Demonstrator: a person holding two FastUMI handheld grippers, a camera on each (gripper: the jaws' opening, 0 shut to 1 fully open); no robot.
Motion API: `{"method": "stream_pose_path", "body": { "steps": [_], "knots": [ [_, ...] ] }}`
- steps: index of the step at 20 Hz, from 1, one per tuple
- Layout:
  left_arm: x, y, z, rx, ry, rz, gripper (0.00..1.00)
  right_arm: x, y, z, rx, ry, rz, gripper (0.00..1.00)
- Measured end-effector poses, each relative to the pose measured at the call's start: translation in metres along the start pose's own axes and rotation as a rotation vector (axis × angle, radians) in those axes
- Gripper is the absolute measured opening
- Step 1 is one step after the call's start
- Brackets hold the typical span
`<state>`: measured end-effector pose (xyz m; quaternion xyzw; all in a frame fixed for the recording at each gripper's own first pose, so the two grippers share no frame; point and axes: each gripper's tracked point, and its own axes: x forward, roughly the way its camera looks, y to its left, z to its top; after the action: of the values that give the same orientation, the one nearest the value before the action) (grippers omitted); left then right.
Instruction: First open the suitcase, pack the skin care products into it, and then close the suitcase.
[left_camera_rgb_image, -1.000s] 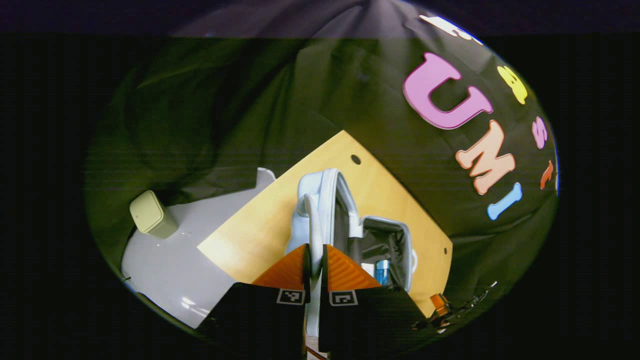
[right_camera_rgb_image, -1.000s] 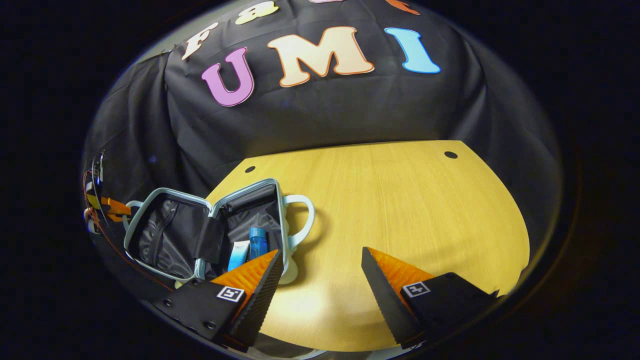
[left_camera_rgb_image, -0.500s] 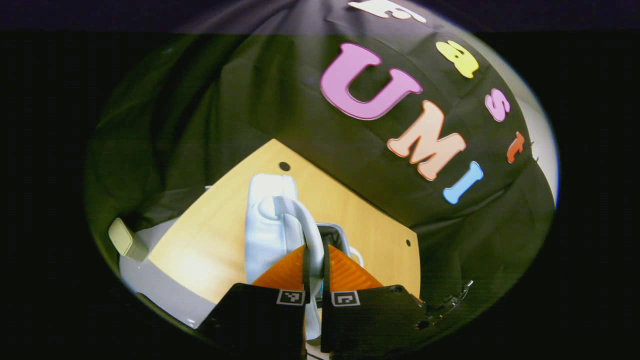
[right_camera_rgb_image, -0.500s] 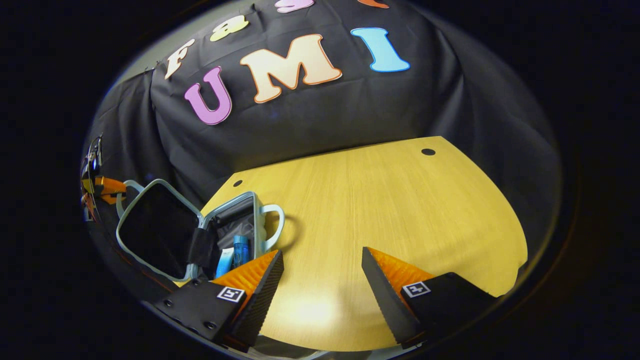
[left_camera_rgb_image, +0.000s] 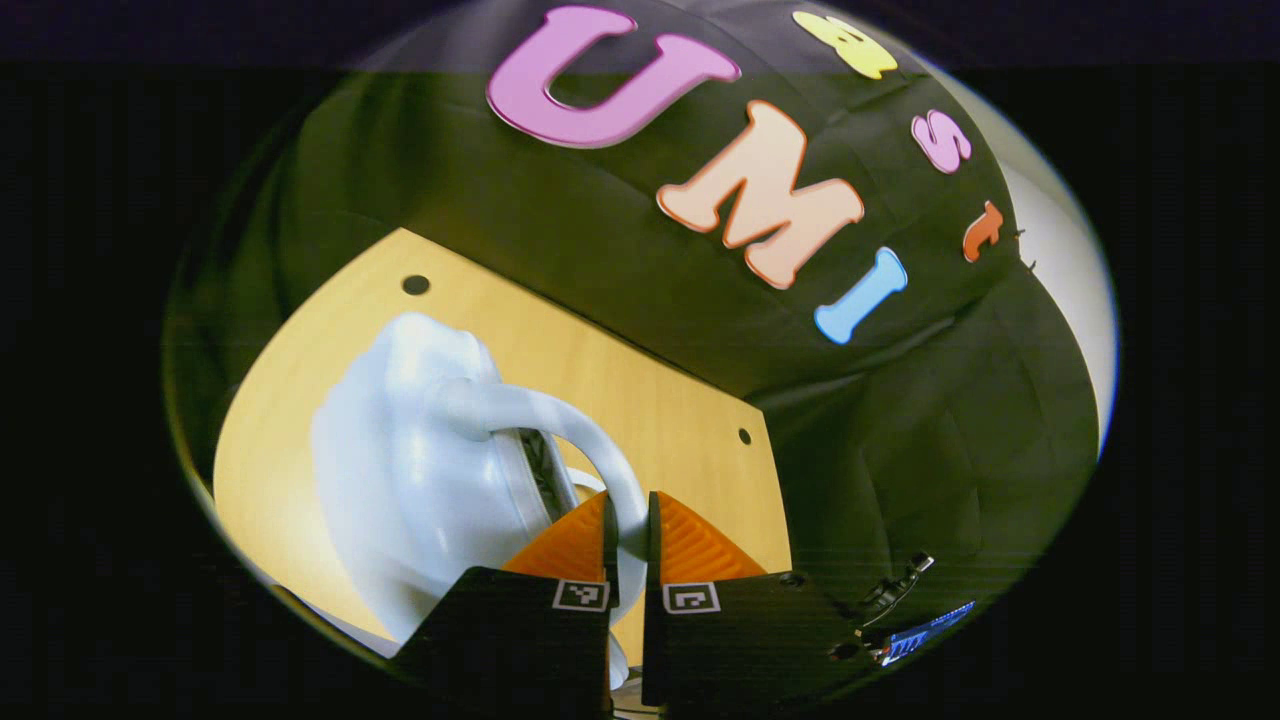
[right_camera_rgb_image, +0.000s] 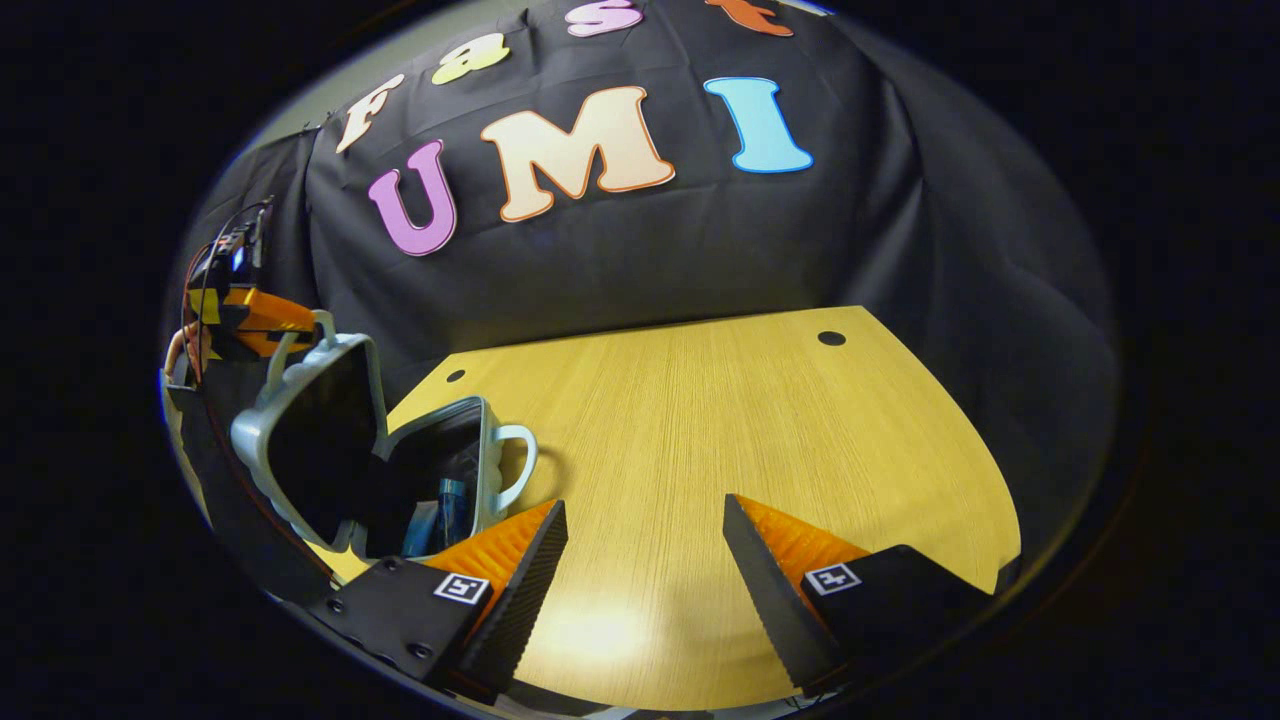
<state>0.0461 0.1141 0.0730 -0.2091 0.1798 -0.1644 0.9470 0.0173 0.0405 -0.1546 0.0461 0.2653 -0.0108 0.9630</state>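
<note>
A: Where is the suitcase (right_camera_rgb_image: 330, 450), and what holds it?

B: It stands at the table's (right_camera_rgb_image: 720, 430) left front corner in the right gripper view, half folded. The lid half (right_camera_rgb_image: 300, 440) is raised, and its loop handle (left_camera_rgb_image: 590, 440) is pinched between the closed jaws of the left gripper (left_camera_rgb_image: 628, 530). The base half (right_camera_rgb_image: 450, 470) rests on the table with skin care products (right_camera_rgb_image: 440, 512) inside.

A: And the right gripper (right_camera_rgb_image: 645, 540)?

B: Its jaws are spread wide and hold nothing, above bare tabletop just right of the base half.

A: How should the shell handle?

B: It looks like a rigid, smooth moulded case, probably light, so the lid should swing on its hinge rather than flex. The slim handle is the natural hold; being glossy, it may slip or turn between the jaws. The base may also slide on the smooth table unless it is steadied.
</note>
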Motion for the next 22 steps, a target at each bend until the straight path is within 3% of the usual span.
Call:
{"method": "stream_pose_path", "body": {
  "steps": [3, 4, 6, 7, 8, 18, 21, 22],
  "knots": [
    [0.043, -0.010, -0.024, 0.022, 0.093, -0.016, 0.05, -0.004, -0.005, 0.004, 0.023, -0.021, -0.018, 0.98],
    [0.058, -0.012, -0.033, 0.031, 0.125, -0.014, 0.05, -0.004, -0.008, 0.005, 0.033, -0.029, -0.028, 0.93],
    [0.084, -0.010, -0.054, 0.036, 0.191, 0.005, 0.05, -0.006, -0.018, 0.009, 0.055, -0.052, -0.062, 0.98],
    [0.095, -0.006, -0.065, 0.032, 0.223, 0.014, 0.05, -0.007, -0.022, 0.010, 0.070, -0.059, -0.070, 0.93],
    [0.107, -0.003, -0.075, 0.024, 0.253, 0.027, 0.02, -0.008, -0.026, 0.009, 0.083, -0.060, -0.079, 0.98],
    [0.154, 0.032, -0.133, 0.004, 0.422, 0.209, 0.09, -0.024, -0.057, 0.012, 0.101, -0.077, -0.127, 0.98],
    [0.142, 0.027, -0.134, 0.087, 0.402, 0.249, 0.24, -0.028, -0.061, 0.018, 0.094, -0.090, -0.114, 0.98],
    [0.134, 0.023, -0.135, 0.110, 0.394, 0.260, 0.41, -0.030, -0.063, 0.020, 0.095, -0.093, -0.107, 0.98]
  ]
}}
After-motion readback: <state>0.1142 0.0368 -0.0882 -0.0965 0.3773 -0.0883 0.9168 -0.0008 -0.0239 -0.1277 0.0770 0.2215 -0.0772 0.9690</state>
